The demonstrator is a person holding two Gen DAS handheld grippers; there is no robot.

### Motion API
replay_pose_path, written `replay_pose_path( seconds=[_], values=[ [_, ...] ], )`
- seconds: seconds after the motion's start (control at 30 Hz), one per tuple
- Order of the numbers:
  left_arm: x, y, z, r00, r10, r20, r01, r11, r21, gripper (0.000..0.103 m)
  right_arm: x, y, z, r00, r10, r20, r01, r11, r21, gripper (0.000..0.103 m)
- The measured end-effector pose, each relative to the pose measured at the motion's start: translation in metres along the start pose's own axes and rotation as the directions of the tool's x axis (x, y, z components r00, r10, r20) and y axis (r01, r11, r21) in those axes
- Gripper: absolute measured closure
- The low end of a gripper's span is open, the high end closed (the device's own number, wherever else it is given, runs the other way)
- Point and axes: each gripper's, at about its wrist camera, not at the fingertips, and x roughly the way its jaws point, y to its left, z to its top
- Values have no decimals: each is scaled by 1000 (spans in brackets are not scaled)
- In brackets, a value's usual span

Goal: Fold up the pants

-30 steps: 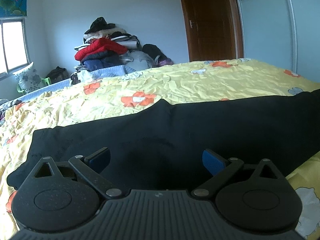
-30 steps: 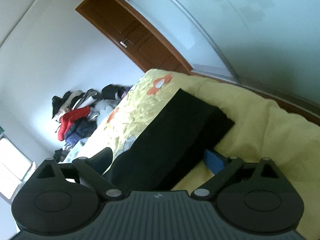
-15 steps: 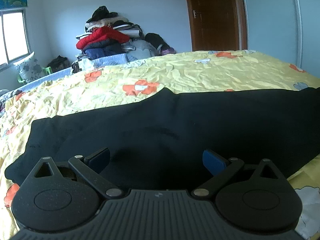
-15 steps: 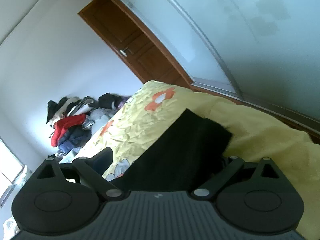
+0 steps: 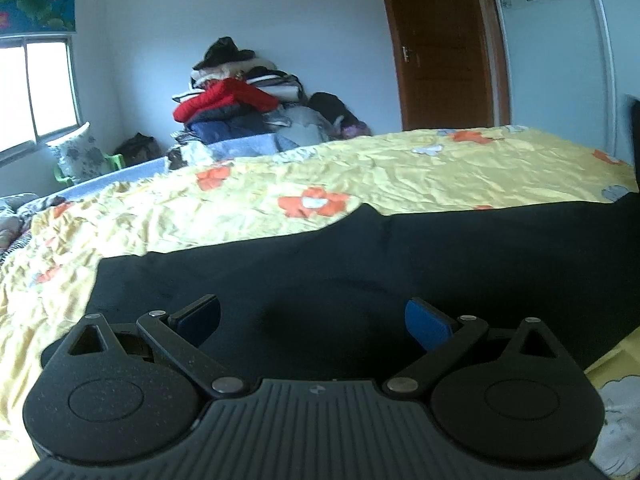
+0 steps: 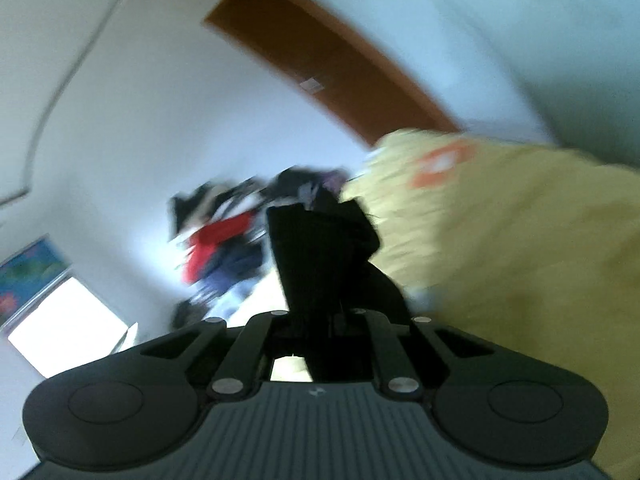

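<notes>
your right gripper (image 6: 320,316) has just clamped shut on the pants (image 5: 380,276) end, cloth bunched up at twelve o'clock. your left gripper (image 5: 312,320) hangs with jaws apart over the pants, their long axis running nine to three across the bed (image 5: 440,172).

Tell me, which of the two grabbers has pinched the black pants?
The right gripper: its fingers are squeezed shut on a bunch of the black fabric pants. The left gripper hangs open above the pants, holding nothing.

Black pants (image 5: 400,264) on yellow, orange-flowered bedsheet (image 5: 400,172)
</notes>
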Motion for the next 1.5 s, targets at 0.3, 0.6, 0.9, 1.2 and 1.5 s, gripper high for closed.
replay_pose_path(
  seconds=[0.3, 0.6, 0.9, 1.2, 1.5],
  values=[
    [-2, 25, -5, 999, 33, -27, -34, 998, -50, 2, 90, 87, -92, 930, 186, -316, -221, 972, -80, 96],
    [-2, 30, -6, 999, 32, -36, -35, 997, -67, 2, 127, 150, -192, 849, -73, -524, -213, 859, -465, 73],
    [-1, 31, 13, 999, 36, -22, -38, 994, -100, 2, 65, 154, -144, 895, 28, -444, -309, 756, -576, 43],
    [24, 33, 42, 924, -361, -128, 303, 894, -330, 5, 61, 125, -111, 934, -156, -322, -97, 756, -647, 29],
    [77, 39, 28, 609, -766, -207, 420, 533, -734, 6, 69, 121, -144, 915, -100, -390, -145, 821, -551, 29]
  ],
)
